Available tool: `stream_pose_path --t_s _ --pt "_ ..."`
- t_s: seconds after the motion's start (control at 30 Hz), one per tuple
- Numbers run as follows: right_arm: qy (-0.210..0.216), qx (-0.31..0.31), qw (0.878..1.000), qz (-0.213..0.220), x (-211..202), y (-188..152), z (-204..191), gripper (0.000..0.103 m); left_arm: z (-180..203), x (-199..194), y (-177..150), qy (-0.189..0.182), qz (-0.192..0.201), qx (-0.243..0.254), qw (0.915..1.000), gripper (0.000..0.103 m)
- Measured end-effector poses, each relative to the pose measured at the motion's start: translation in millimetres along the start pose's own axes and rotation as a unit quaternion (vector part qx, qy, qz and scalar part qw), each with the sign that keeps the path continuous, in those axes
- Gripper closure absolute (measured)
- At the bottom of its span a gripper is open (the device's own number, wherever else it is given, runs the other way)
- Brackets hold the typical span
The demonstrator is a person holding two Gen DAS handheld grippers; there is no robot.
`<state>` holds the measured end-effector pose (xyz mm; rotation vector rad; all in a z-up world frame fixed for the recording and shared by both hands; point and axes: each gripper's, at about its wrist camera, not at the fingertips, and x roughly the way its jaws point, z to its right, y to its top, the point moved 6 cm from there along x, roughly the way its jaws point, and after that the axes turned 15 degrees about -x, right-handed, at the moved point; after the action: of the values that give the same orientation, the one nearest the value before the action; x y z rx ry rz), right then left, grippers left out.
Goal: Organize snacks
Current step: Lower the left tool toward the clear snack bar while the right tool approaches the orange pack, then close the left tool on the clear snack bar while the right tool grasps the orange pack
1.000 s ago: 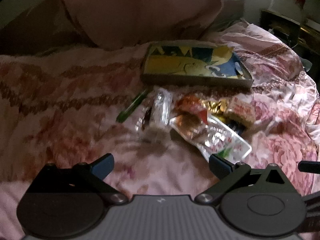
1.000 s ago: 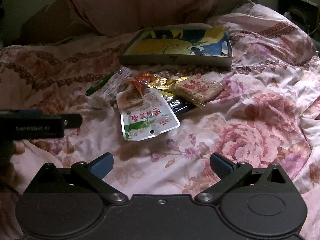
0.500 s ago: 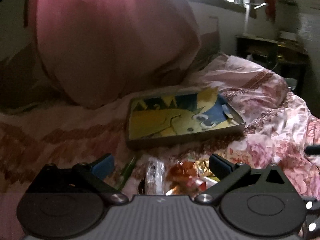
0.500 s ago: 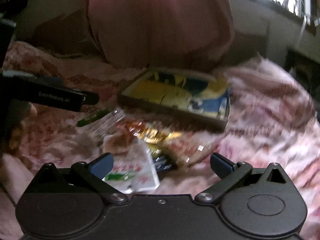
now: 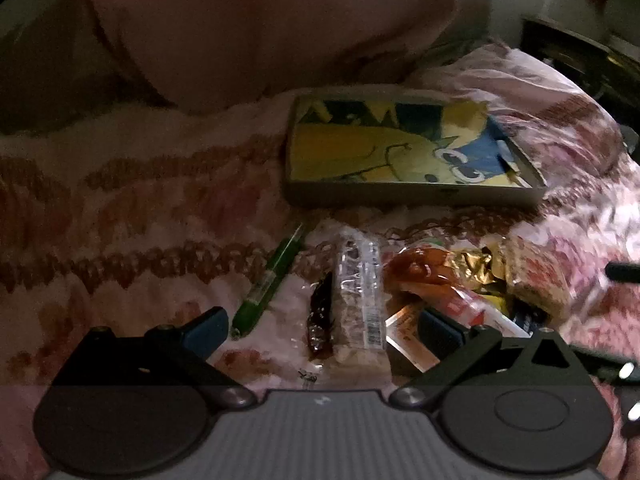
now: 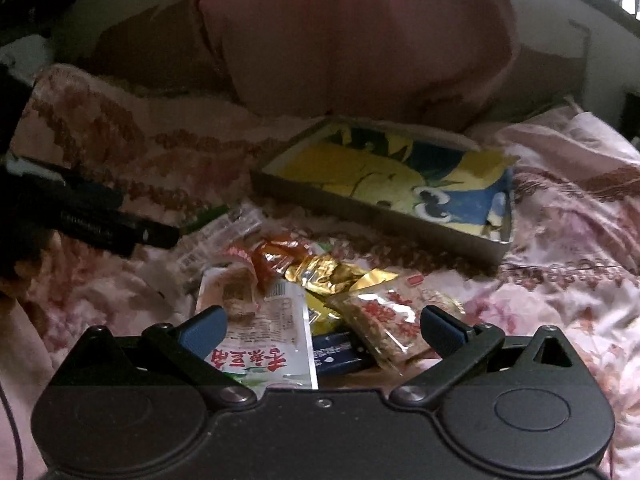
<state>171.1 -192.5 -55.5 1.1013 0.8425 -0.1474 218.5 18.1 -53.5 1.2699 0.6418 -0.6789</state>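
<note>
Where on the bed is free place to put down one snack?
The tray holds no snacks. The bedspread left of the green pen is bare, and also right of the snack pile. Between the tray and both hand-held grippers it is crowded.

A pink floral bedspread covers everything here. A big pink pillow looms at the back. A green pen lies on the cover, and dark furniture sits far right, blurred.
</note>
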Motion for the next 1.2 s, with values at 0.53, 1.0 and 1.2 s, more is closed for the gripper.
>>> stream_pose_path --t_s 0.53,1.0,1.2 --pt "0.014 0.099 0.995 -0.021 69.0 47.0 20.9 0.001 -7.3 42.8 3.9 -0.007 -0.075 0.023 0.9969 0.0" --pt "0.113 0.117 0.984 -0.077 119.7 51.9 -5.2 0.033 1.5 52.0 -6.0 -0.078 -0.071 0.045 0.9934 0.032" --pt "0.119 0.104 0.984 -0.082 127.6 52.2 -8.2 0.039 1.4 61.4 -7.6 -0.082 -0.07 0.049 0.993 0.047"
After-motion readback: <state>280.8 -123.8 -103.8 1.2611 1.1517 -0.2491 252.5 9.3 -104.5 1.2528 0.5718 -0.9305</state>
